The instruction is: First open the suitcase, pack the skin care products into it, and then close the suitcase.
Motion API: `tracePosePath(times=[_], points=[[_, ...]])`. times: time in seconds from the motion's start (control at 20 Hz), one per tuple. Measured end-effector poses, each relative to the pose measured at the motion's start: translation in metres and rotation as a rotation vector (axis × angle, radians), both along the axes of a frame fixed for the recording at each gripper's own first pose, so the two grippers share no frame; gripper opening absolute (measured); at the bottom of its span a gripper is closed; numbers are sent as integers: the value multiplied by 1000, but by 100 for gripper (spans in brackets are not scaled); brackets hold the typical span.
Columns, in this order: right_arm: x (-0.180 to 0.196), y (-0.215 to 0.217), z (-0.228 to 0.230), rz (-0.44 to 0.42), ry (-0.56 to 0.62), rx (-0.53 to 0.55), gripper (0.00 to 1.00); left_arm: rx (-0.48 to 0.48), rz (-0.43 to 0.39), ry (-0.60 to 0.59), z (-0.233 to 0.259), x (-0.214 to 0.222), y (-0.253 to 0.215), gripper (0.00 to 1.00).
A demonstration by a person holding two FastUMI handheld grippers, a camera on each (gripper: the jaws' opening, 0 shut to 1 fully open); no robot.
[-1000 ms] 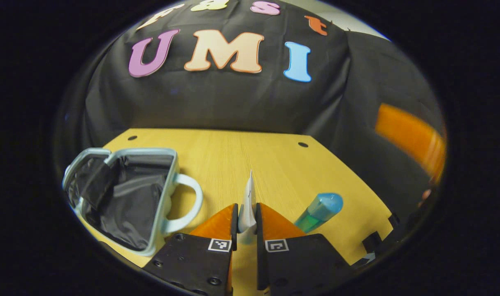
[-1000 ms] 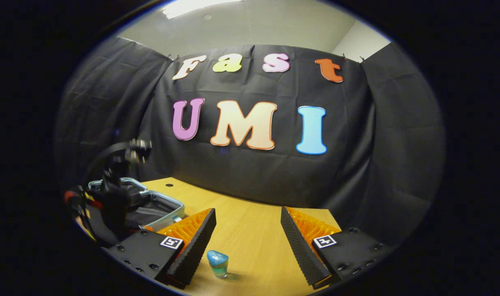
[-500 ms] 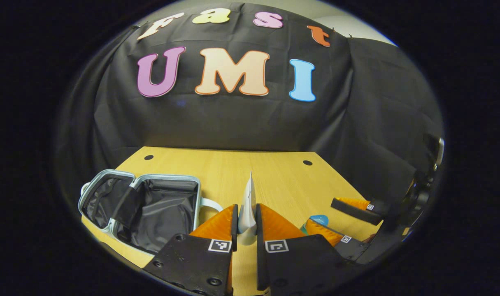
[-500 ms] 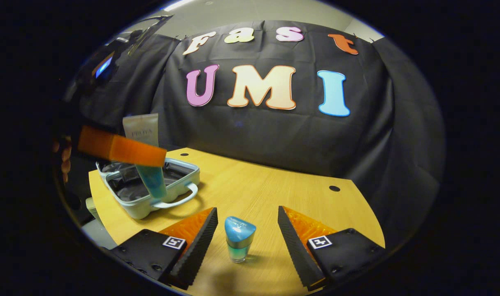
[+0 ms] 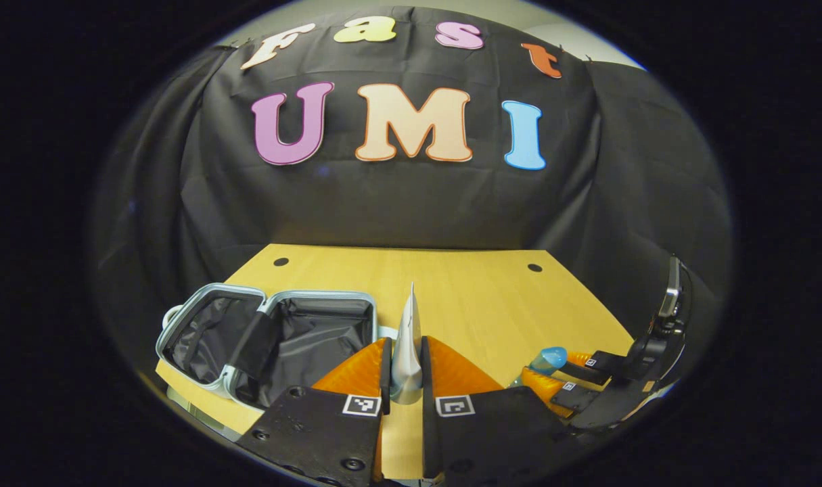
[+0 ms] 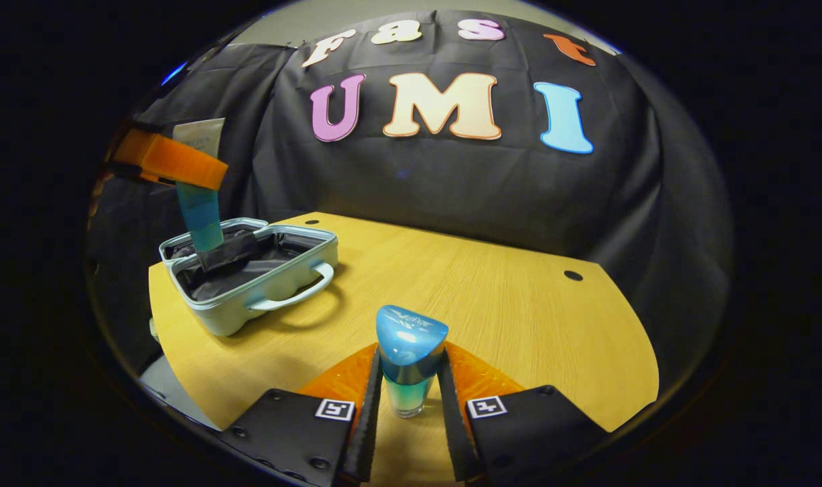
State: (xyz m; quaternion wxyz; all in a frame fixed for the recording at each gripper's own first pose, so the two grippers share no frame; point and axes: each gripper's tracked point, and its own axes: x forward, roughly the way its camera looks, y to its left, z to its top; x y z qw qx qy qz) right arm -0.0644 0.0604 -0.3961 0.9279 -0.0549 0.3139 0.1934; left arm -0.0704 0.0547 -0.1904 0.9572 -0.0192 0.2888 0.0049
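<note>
The suitcase [image 6: 248, 277] lies open on the desk [image 6: 492, 297] at the left of the right gripper view. The left tool [image 5: 404, 368] pinches a soft squeeze tube [image 5: 408, 338] by its flat body, held above the case; it looks light and pliable, so a mid-body grip should do. The right tool [image 6: 411, 399] is pressed onto the small blue-capped bottle [image 6: 409, 358] standing at lower centre. That bottle looks rigid, smooth and likely slippery, best gripped just under the cap.
</note>
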Motion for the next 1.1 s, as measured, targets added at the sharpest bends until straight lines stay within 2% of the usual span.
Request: tracePosePath(times=[0.25, 0.5, 0.8, 0.95, 1.1], points=[[9, 22, 33, -37, 28, 44, 44, 29, 62, 81, -20, 1, 67, 15], [8, 73, 72, -19, 49, 108, 44, 11, 83, 280, -74, -11, 116, 15], [-3, 149, 101, 44, 93, 187, 43, -42, 64, 453, -134, -20, 138, 15], [-5, 177, 106, 71, 117, 210, 42, -58, 42, 484, -152, -14, 143, 18], [-5, 202, 106, 91, 139, 215, 43, -85, 22, 479, -158, 0, 146, 16]])
